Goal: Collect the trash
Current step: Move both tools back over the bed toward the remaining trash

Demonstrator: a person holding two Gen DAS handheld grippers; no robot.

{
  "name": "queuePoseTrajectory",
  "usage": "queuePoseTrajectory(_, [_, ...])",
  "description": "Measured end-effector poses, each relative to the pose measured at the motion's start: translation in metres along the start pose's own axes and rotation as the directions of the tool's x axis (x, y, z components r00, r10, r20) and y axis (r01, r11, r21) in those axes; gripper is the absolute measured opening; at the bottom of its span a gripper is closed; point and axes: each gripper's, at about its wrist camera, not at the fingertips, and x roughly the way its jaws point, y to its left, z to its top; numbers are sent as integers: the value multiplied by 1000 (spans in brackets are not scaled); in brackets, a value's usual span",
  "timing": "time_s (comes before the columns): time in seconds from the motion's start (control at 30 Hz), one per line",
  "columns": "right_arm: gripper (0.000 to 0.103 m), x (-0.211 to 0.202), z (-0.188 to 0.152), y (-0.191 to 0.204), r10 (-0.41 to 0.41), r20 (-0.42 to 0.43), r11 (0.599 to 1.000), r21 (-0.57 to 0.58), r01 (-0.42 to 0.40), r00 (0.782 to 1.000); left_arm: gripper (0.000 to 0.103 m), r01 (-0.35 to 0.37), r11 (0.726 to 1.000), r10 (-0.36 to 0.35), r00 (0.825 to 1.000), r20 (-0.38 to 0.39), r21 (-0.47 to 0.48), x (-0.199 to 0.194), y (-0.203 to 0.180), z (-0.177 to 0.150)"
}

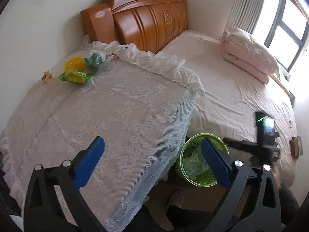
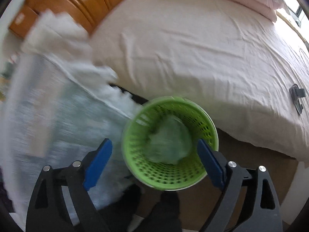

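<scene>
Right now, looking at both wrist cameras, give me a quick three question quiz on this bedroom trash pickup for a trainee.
1. True or false: the green basket already holds a crumpled plastic bag.
2. Where does the remaining trash lie? A) on the pink bed sheet B) on the lace-covered surface near the wall C) on the floor
3. In a word, how do the jaws of the right gripper and the left gripper stand?

Key: 1 true. 2 B. 3 open, nothing between the pads.

Sunlit window (image 1: 285, 29) beside pink bed (image 1: 222, 81)
</scene>
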Motion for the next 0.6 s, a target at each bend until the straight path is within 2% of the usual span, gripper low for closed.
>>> queuePoseTrajectory(0.13, [99, -69, 12, 22, 73, 88, 997, 4, -74, 993, 95, 3, 999, -2, 1000, 23, -38, -6, 16, 1])
queuePoseTrajectory(0.23, [101, -124, 16, 42, 122, 193, 993, -29, -118, 974, 95, 6, 998, -3, 999, 43, -67, -12, 27, 3])
queuePoseTrajectory(0.3, [101, -151, 17, 59, 131, 239, 990, -84, -114, 962, 95, 7, 996, -3, 999, 51, -85, -16, 34, 3])
queuePoseTrajectory(0.47, [101, -180, 17, 92, 139, 296, 976, -201, -81, 945, 95, -8, 992, 16, 998, 63, -123, -22, 51, 1])
queuePoseTrajectory(0.6, [101, -182, 10, 111, 164, 297, 961, -262, -85, 941, 95, -16, 988, 26, 998, 65, -154, -25, 63, -2])
